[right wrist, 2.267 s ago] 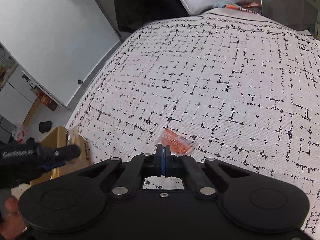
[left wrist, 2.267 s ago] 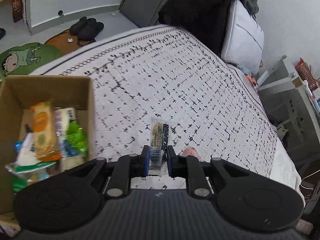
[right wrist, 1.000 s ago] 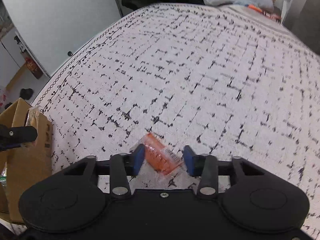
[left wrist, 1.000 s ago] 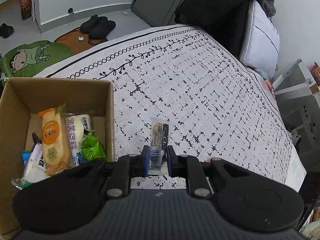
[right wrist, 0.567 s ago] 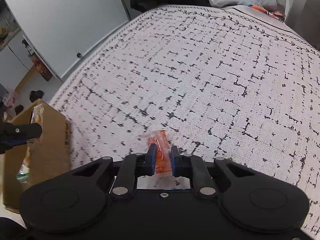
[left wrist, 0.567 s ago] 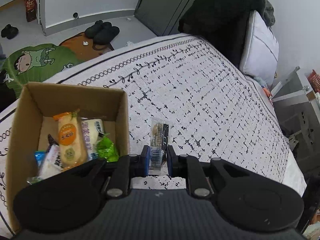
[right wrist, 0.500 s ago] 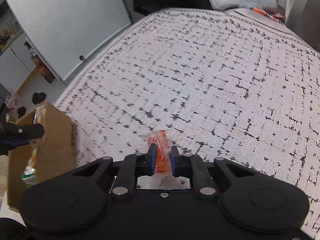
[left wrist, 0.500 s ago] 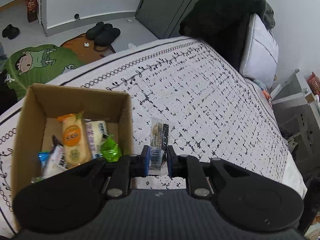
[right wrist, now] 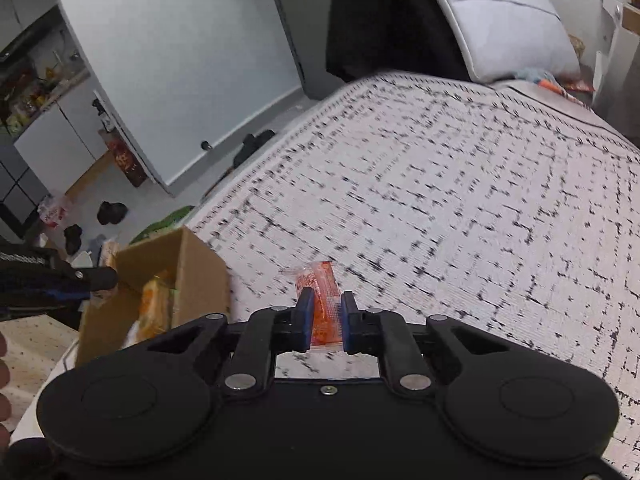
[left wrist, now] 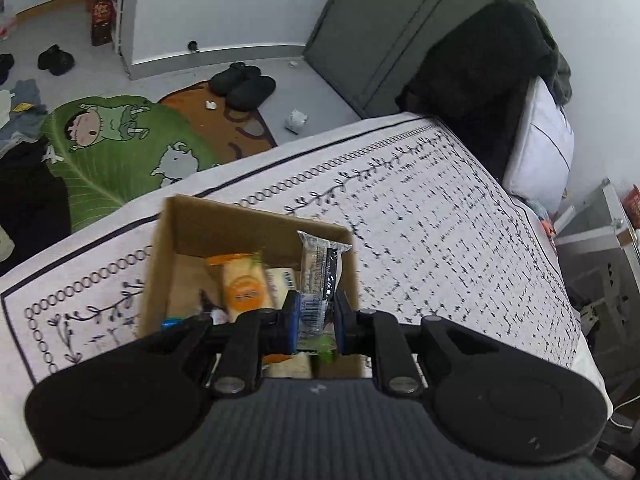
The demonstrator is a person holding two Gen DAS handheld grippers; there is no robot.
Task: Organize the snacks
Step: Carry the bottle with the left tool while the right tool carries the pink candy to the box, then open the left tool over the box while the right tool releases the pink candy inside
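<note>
Left wrist view: the left gripper (left wrist: pixel 315 322) clenches a clear-wrapped snack (left wrist: pixel 319 276) above the cardboard box (left wrist: pixel 256 220), which sits near the bed's (left wrist: pixel 440 240) foot edge. Best released once centred over the opening, clear of the right wall. Inside lie an orange-labelled packet (left wrist: pixel 242 288), pale and green packets.

Right wrist view: the right gripper (right wrist: pixel 325 322) grips an orange sachet (right wrist: pixel 320 292) above the bed, beside the box.

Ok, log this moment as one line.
left tool: shut on clear snack packet, over cardboard box | right tool: shut on orange snack packet, above bedspread
</note>
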